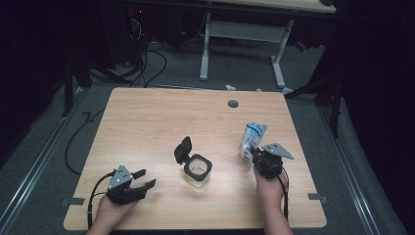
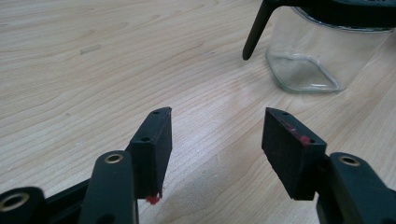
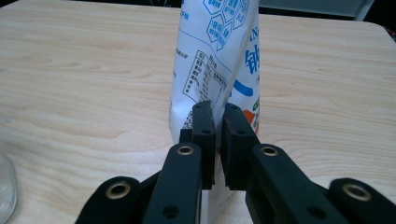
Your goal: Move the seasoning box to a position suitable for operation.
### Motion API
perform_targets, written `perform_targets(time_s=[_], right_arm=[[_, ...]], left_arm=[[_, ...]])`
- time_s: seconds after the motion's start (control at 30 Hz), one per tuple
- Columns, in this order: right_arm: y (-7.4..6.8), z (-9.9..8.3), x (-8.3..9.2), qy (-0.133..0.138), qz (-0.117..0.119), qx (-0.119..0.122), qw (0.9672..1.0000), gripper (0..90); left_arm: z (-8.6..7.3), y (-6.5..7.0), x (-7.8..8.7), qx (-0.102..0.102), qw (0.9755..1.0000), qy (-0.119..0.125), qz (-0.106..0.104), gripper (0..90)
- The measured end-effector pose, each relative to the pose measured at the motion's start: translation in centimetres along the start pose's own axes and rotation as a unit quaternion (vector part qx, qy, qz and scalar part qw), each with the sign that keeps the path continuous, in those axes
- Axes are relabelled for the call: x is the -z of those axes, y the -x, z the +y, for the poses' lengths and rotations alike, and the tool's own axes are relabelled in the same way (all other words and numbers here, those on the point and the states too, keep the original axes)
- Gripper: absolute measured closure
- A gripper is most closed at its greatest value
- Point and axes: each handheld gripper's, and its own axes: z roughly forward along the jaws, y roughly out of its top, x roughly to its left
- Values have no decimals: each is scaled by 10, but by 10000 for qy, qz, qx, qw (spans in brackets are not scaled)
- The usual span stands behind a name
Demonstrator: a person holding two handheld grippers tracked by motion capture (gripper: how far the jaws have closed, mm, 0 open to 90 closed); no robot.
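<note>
Your right gripper [image 3: 218, 122] pinches white pouch [image 3: 215, 60] upright. Left gripper [image 2: 215, 140] released, glass jar [image 1: 197, 171] just ahead, lid open. Risk: thin pinch slips, pouch tips, spills beside jar.

White pouch upright at the right, open glass jar mid-worktop.

The pouch [image 1: 253, 138] is a white packet with blue print and a ruled table of text, standing upright near the worktop's [image 1: 147, 127] right edge, its lower edge pinched flat. The jar [image 1: 197, 170] is clear, square-bodied glass with a black rim, standing upright near the middle, well left of the pouch; its black hinged lid [image 1: 183, 149] stands flipped open at its far-left side.
</note>
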Motion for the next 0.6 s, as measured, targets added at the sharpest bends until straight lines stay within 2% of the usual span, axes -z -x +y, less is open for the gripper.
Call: perform_targets(time_s=[0.37,0.6], right_arm=[[-3,-11,21,-11,161,140,9998,858],[-6,-15,36,-123,368,245,9989,862]], left_arm=[[0,2,-2,-50,10000,-19,-21,434],[0,5,-2,-89,9999,-1,-86,434]])
